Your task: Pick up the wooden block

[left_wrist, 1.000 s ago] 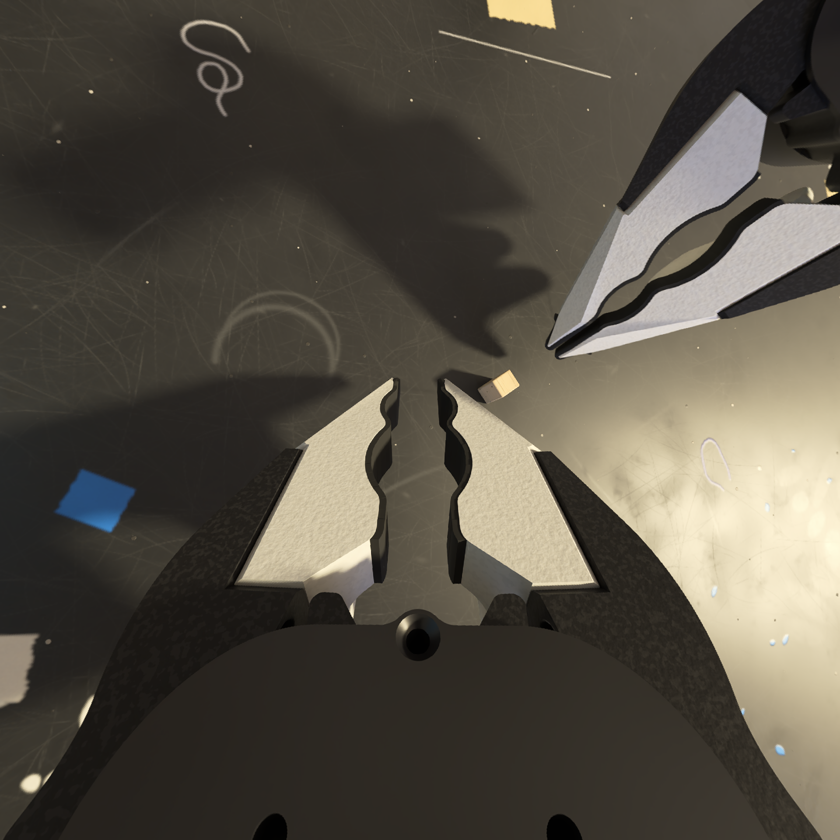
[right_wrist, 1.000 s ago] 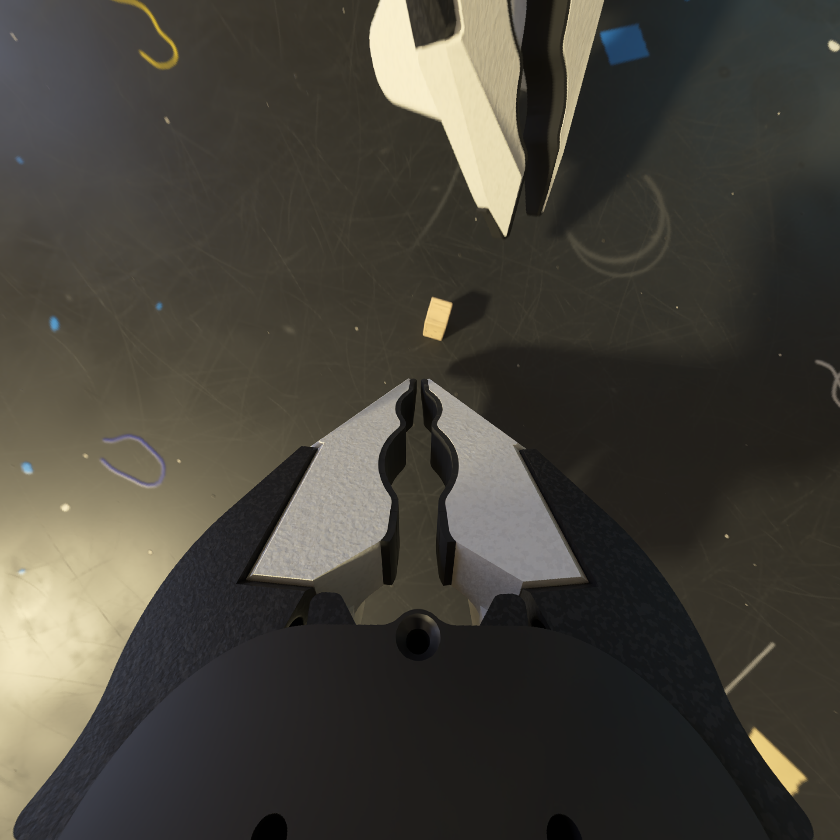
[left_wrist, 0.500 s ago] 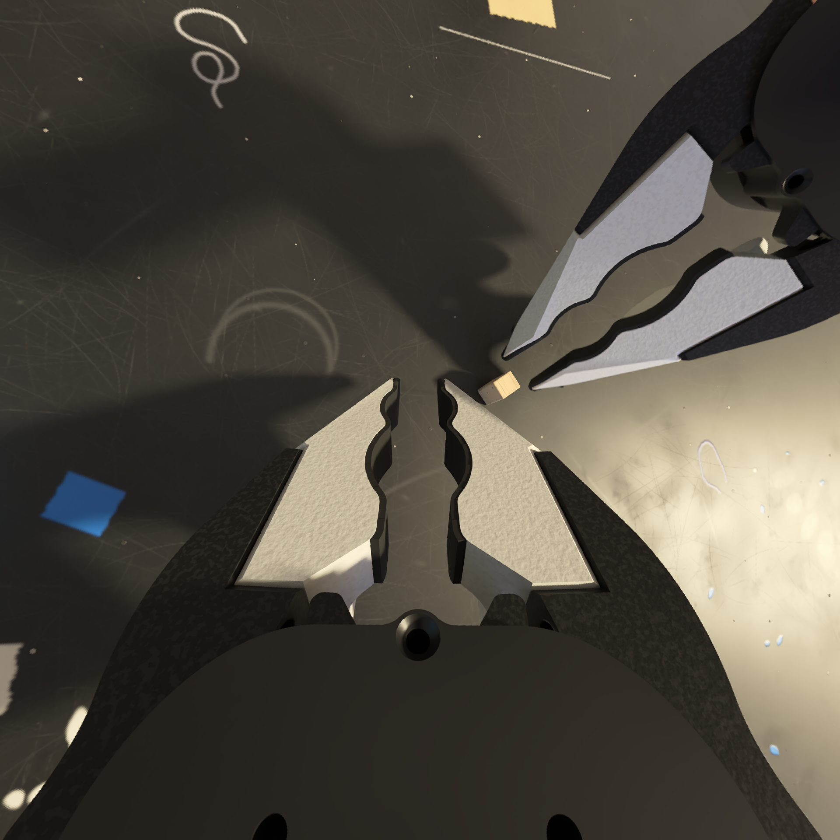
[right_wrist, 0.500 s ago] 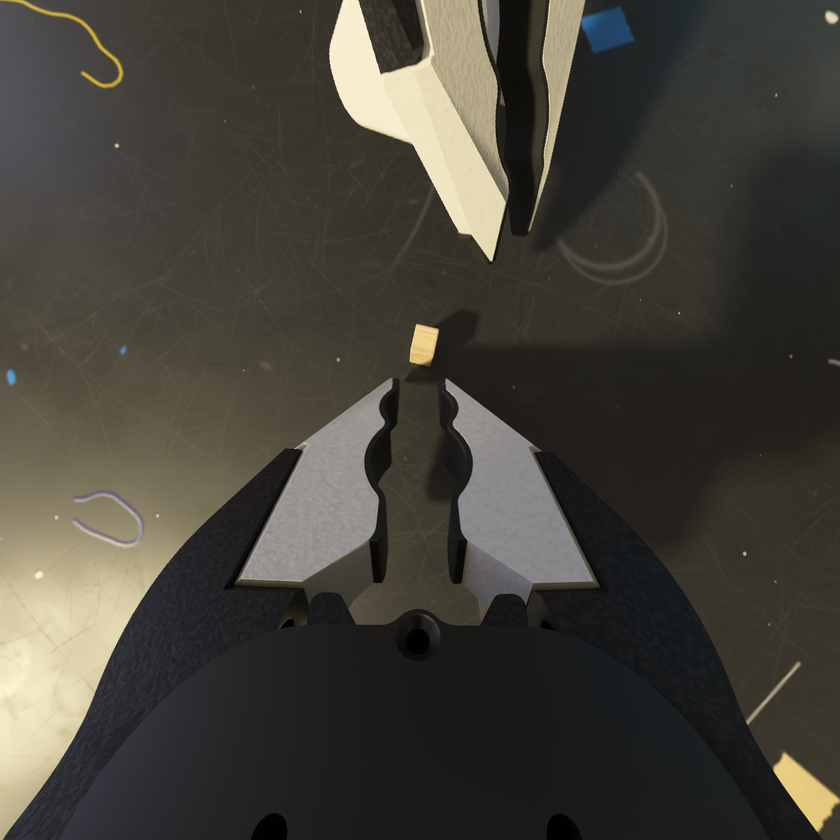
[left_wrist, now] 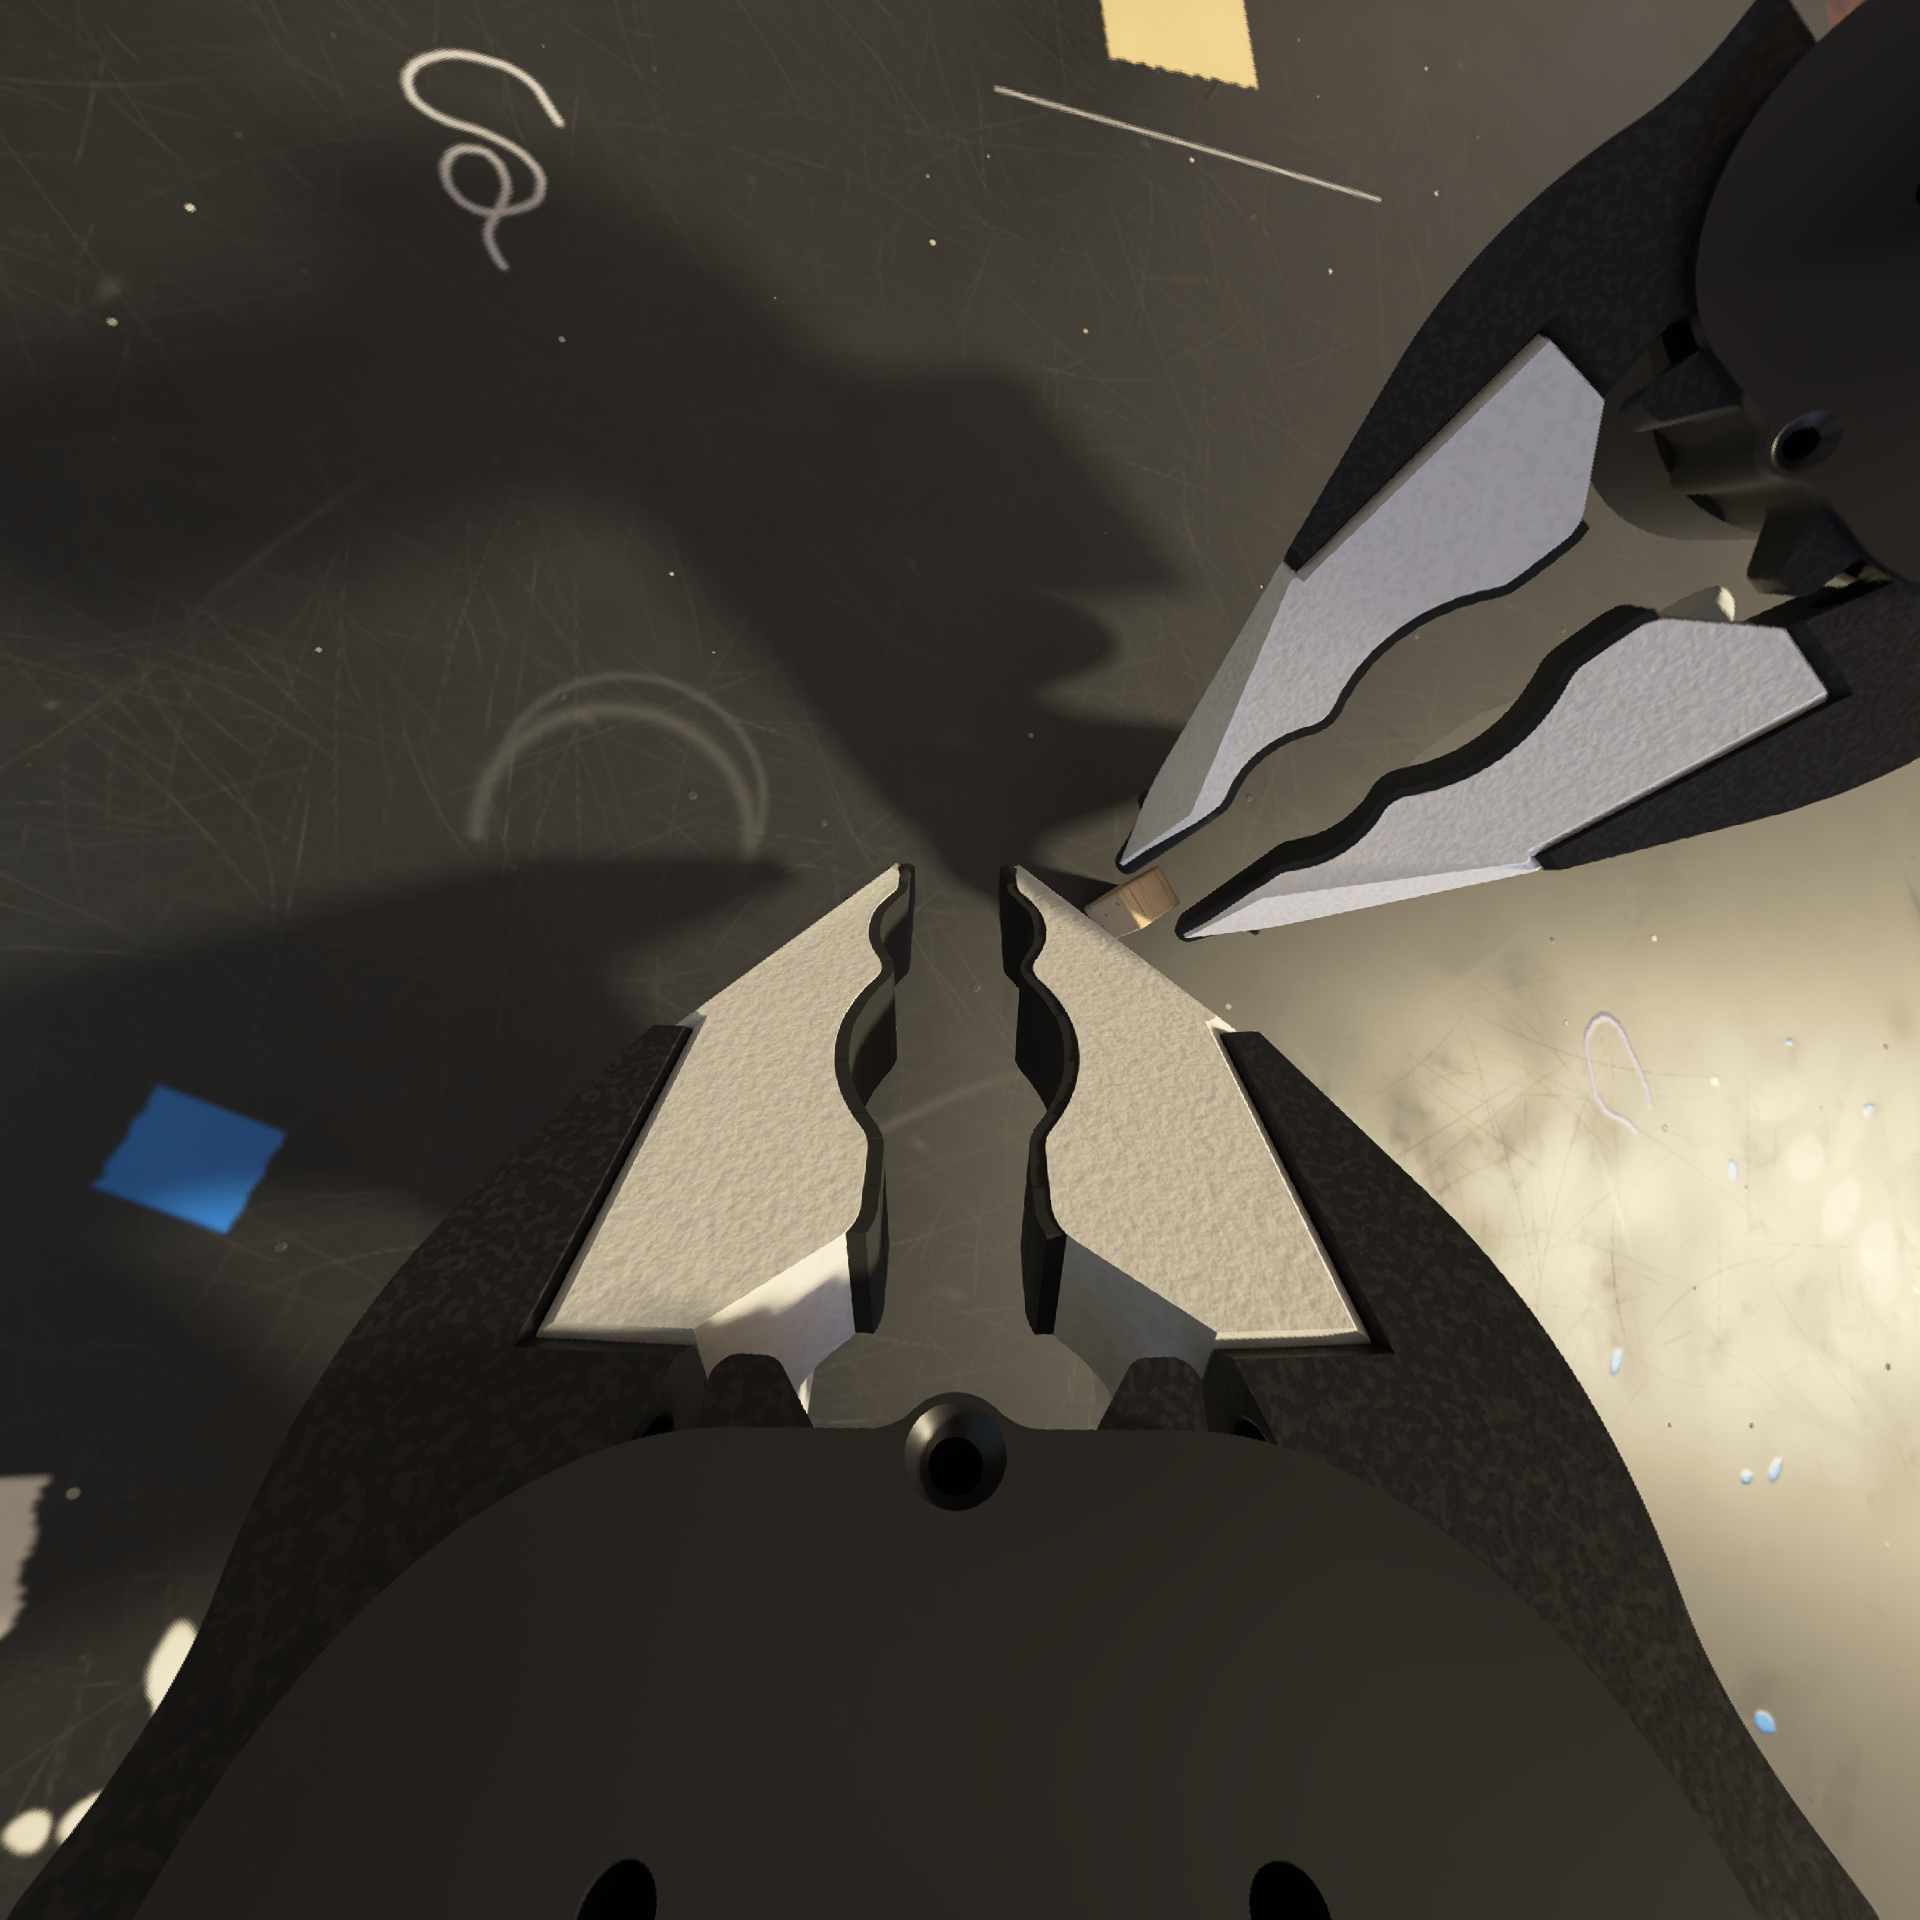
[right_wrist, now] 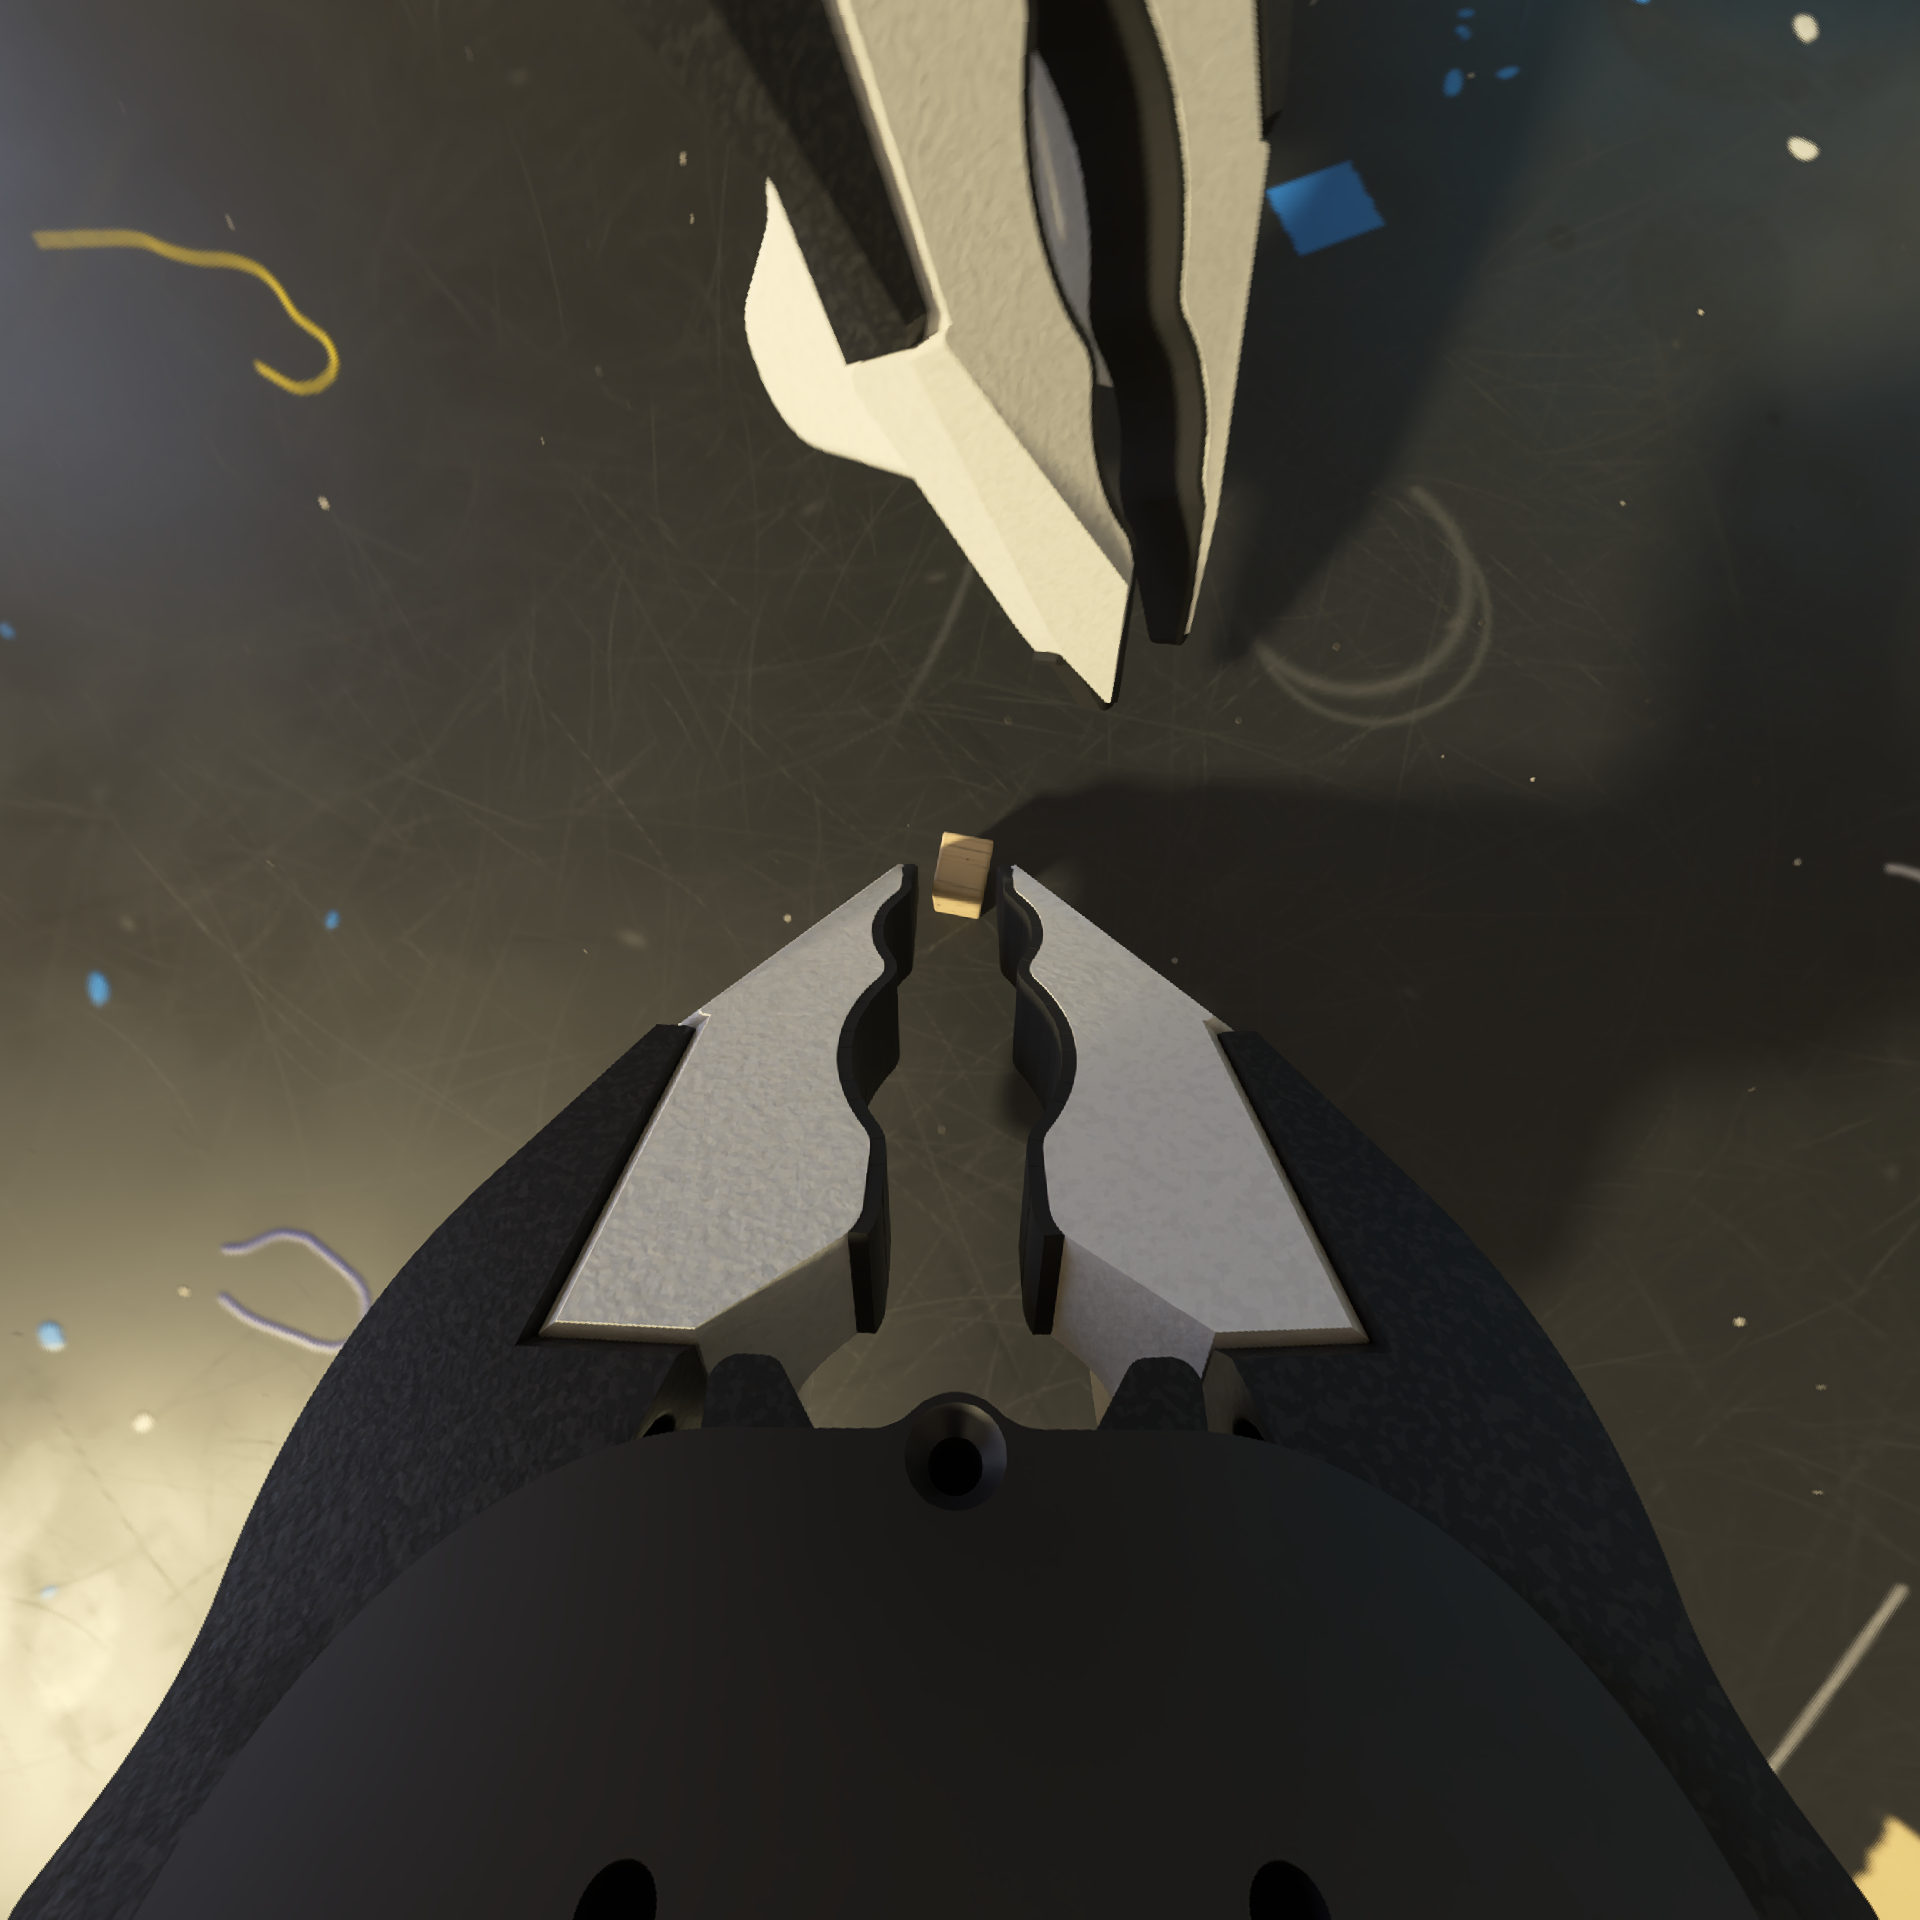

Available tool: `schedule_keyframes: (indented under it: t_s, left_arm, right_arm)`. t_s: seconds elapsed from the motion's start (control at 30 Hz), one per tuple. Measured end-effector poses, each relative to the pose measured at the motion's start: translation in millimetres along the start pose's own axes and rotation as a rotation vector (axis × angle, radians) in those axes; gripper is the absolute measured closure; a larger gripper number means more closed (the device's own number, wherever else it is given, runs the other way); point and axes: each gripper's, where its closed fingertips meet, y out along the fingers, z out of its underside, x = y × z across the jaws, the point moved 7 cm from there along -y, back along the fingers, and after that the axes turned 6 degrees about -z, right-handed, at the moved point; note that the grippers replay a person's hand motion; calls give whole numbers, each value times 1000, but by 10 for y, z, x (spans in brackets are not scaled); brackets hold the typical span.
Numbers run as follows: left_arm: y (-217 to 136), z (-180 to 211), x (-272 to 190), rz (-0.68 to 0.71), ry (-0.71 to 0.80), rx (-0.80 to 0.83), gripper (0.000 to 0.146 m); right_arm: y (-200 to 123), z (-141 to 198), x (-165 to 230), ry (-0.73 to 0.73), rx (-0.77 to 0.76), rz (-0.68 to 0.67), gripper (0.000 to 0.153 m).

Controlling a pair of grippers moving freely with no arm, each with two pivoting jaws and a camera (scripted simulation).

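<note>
With the block (right_wrist: pixel 958 875) at 12 o'clock between its parted tips, the right hand-held gripper (right_wrist: pixel 956 883) should ease slightly forward, then pinch squarely – the left hand-held gripper (left_wrist: pixel 956 883), released, idles.

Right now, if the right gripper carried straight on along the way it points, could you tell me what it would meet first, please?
The wooden block. It sits at the tips of the open right gripper, just entering the gap. Beyond it lies the dark scratched tabletop; the left gripper hovers farther off, though depth is unclear.
</note>
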Motion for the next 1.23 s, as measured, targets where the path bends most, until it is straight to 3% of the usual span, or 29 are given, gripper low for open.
schedule_keyframes:
  t_s: [0.17,0.33,1.23]
  left_arm:
    - [-15,-12,3,-6,0,-5,130]
    - [-18,-9,16,-8,-3,-6,130]
    - [34,27,5,20,-3,9,129]
  right_arm:
    - [-12,5,-28,156,-45,-6,143]
    - [61,11,-10,205,-11,2,142]
    - [-42,6,-86,79,-10,68,143]
